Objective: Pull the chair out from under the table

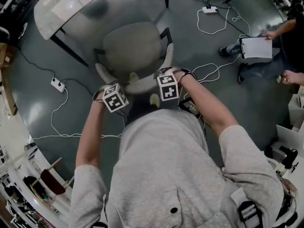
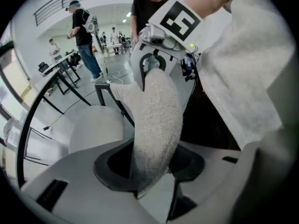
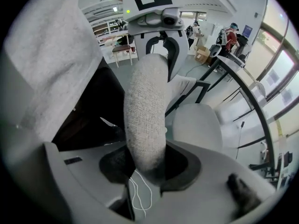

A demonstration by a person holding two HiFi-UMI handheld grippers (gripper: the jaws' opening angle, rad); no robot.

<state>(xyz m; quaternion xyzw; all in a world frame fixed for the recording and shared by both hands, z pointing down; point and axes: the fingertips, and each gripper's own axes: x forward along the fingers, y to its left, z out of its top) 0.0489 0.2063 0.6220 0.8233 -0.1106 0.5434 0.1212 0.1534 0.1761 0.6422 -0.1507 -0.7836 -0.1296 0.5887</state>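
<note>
Chair [image 1: 132, 46] stands upper centre in the head view, seat apparently clear of the table [image 1: 71, 4] at upper left, backrest [image 1: 137, 85] just before the person. Left gripper [image 2: 149, 167] and right gripper [image 3: 149, 167] straddle the backrest's top edge near its two ends, jaws moderately wide with the padding between them and a dark gap beside it, so neither is judged to clamp. Should more travel be needed, both should close firmly, draw evenly toward the frame's lower edge without twisting, and mind the floor cables [image 1: 209, 70].
</note>
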